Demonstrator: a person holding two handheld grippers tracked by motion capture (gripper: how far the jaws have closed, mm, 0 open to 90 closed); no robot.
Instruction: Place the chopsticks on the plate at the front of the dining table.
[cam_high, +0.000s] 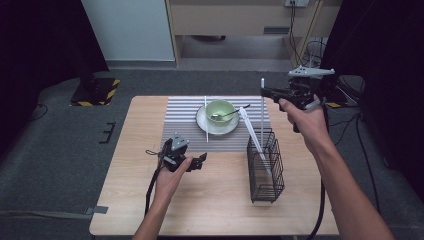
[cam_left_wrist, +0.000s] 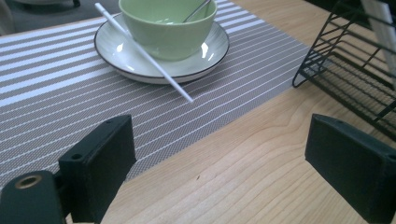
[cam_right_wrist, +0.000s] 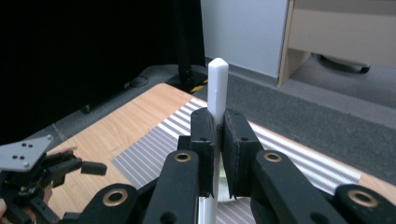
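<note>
Jaws of the right gripper (cam_right_wrist: 215, 154) clamp an unmarked white chopstick (cam_right_wrist: 217, 88) upright; left gripper (cam_left_wrist: 224, 158) jaws gape empty.

- I count three white chopsticks (cam_high: 262, 112): one gripped, one in the basket, one on the plate.
- One green bowl (cam_high: 220, 111).
- One plate (cam_high: 203, 121).
- One spoon (cam_high: 231, 113).
- One wire basket (cam_high: 265, 170).
- One striped mat (cam_high: 182, 122).

White chopstick (cam_right_wrist: 217, 88) upright, lower end inside black wire basket (cam_high: 265, 165).
</note>
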